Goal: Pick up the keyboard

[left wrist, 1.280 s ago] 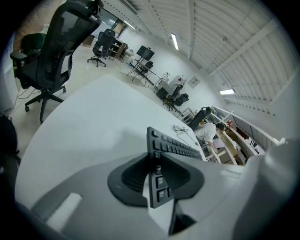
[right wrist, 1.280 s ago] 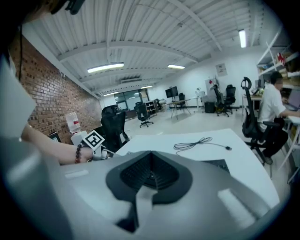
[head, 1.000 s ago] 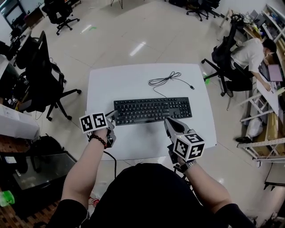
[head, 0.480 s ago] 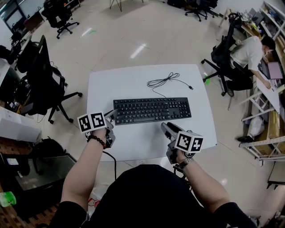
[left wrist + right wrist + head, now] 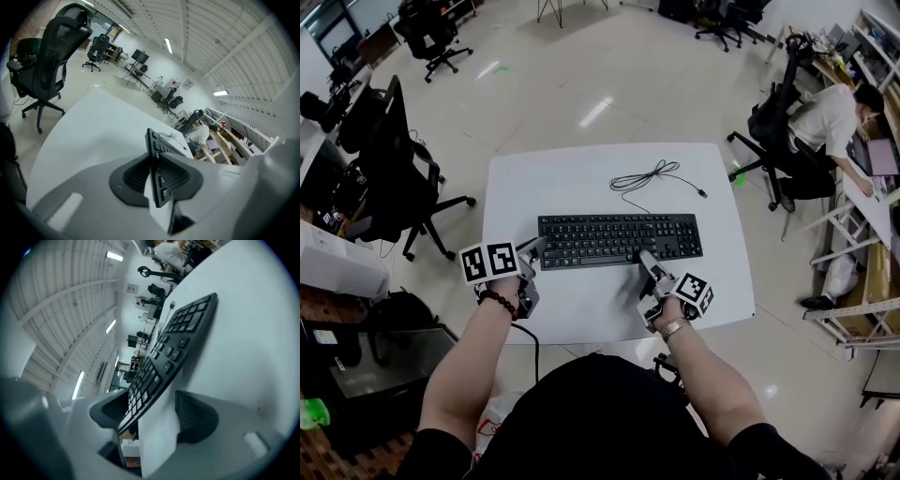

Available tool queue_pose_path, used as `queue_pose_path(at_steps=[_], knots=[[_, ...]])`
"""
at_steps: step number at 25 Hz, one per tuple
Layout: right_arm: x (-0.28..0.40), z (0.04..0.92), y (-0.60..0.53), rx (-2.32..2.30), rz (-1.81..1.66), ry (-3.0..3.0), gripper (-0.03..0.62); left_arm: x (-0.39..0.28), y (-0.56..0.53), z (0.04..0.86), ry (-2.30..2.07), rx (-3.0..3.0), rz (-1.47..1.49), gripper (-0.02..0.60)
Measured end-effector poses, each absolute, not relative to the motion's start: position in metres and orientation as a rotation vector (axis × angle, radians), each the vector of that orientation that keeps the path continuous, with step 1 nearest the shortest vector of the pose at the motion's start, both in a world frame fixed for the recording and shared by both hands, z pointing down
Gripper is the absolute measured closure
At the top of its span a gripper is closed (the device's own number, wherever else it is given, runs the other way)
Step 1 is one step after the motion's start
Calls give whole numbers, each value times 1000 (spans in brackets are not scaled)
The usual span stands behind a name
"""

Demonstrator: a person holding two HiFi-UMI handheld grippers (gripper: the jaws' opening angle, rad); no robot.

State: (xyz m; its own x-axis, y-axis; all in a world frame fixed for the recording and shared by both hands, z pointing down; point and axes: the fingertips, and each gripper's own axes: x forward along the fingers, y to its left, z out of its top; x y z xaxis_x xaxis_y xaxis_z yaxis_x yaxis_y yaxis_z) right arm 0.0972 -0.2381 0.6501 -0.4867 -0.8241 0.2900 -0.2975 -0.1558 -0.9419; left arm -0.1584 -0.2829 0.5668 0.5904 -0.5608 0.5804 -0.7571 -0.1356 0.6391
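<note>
Keyboard [image 5: 619, 239] lies across the middle of the table [image 5: 562, 178]. Your left gripper [image 5: 534, 247] is clamped on its left end. Your right gripper [image 5: 644, 259], its jaws just opened wide, straddles the near edge toward the right, seemingly without either pad pressing.

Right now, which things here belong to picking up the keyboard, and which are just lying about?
In the job: keyboard; its cable; left gripper, shut on the keyboard's left end; right gripper, jaws just opened, the keyboard's front edge between them; table underneath.

Just lying about: black office chairs; person seated at the far-right desk.
</note>
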Motion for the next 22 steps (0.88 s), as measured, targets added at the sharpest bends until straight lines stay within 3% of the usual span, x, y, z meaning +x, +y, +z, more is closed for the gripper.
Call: queue_pose_path(at_steps=[5, 8, 10, 14, 22], knots=[[108, 659, -260, -1212, -1630, 1594, 286, -157, -282, 566, -1069, 1815, 250, 512], [112, 656, -267, -1135, -1604, 1532, 351, -155, -279, 568, -1065, 1812, 259, 512], [115, 656, -268, -1123, -1600, 1516, 444, -153, -277, 568, -1062, 1812, 261, 513], [116, 651, -270, -1131, -1575, 1547, 480, -154, -279, 568, -1069, 1809, 250, 511], [107, 601, -261, -1139, -1483, 1753, 482, -166, -274, 552, -1085, 1820, 146, 509]])
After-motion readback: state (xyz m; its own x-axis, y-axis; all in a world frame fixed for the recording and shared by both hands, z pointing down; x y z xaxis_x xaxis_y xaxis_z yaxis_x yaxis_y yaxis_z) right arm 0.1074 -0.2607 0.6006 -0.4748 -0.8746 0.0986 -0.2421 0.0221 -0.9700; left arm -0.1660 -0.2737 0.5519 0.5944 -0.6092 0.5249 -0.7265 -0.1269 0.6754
